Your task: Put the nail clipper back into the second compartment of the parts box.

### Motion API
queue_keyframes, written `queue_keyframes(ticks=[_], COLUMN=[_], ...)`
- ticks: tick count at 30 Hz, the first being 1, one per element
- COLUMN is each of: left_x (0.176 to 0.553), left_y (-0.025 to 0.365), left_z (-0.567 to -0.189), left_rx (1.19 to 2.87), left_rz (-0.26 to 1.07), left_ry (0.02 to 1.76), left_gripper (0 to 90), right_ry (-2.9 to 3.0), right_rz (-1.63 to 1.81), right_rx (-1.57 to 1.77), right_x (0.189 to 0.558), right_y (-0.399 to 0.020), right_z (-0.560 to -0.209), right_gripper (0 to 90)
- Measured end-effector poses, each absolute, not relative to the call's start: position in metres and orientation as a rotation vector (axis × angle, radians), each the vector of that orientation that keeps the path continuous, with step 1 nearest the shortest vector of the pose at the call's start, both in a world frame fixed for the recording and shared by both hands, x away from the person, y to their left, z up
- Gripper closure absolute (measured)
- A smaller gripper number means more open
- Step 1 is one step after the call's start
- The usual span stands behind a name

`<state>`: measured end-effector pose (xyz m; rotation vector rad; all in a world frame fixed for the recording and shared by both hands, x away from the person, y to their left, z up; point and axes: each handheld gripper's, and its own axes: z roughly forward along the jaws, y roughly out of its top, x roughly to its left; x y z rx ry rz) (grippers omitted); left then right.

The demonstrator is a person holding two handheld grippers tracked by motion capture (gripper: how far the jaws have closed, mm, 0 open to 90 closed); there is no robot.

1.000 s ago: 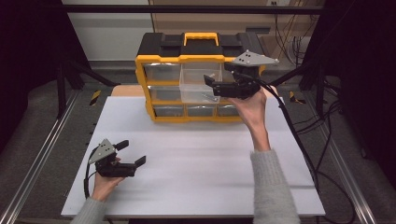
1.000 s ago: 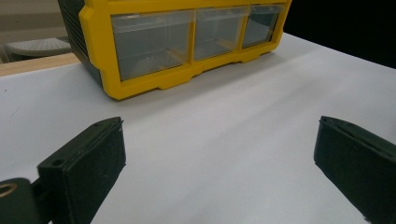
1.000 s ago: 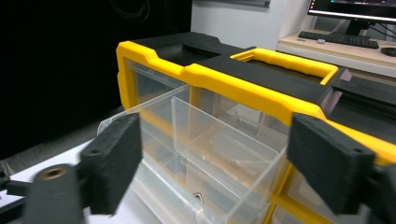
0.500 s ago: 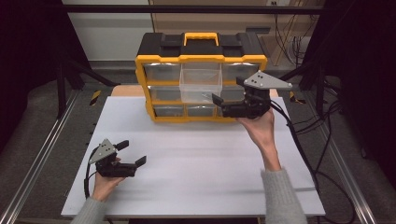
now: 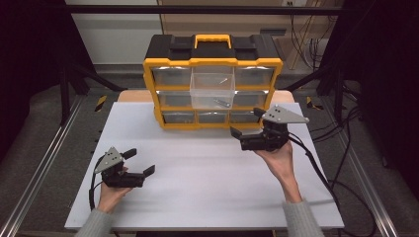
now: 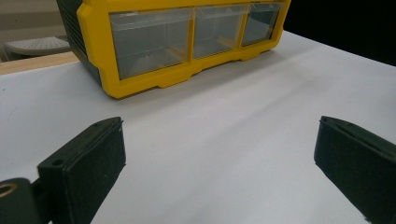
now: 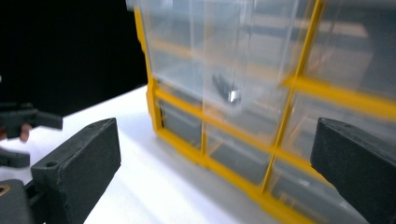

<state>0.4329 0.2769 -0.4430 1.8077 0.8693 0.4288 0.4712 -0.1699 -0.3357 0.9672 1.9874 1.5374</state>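
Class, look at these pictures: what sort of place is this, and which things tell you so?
Probably a lab or workshop test bench: a white table inside a black metal frame, loose cables on the floor, and a yellow parts organizer with clear drawers.

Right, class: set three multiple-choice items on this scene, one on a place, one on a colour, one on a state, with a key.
1. Where does the pulled-out clear drawer sit in the organizer?
A. top row, middle
B. bottom row, left
C. middle row, right

2. What colour is the organizer's carry handle?
A. red
B. yellow
C. blue

3. How are the jaws of the right hand-held gripper?
A. shut on a screw
B. shut, empty
C. open, empty

Key: 1 A, it juts forward from the top middle slot; 2 B, the handle matches the yellow frame; 3 C, the right gripper view shows the jaws wide apart with nothing between them.
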Motion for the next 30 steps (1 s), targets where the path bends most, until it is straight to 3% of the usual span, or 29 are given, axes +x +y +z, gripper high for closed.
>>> queue_keyframes(ticks=[13,30], left_x=[0.433,0.433], left_y=[0.276,0.275], left_z=[-0.444,-0.446], left_rx=[1.817,1.826], left_rz=[0.427,0.420], left_ry=[0.868,0.865], left_gripper=[2.1,2.1], right_ry=[2.062,2.063], right_rz=[1.538,1.530], right_rx=[1.033,1.068], right_x=[0.452,0.429], right_y=[-0.192,-0.221], right_z=[-0.403,-0.452], right_gripper=[1.9,1.9])
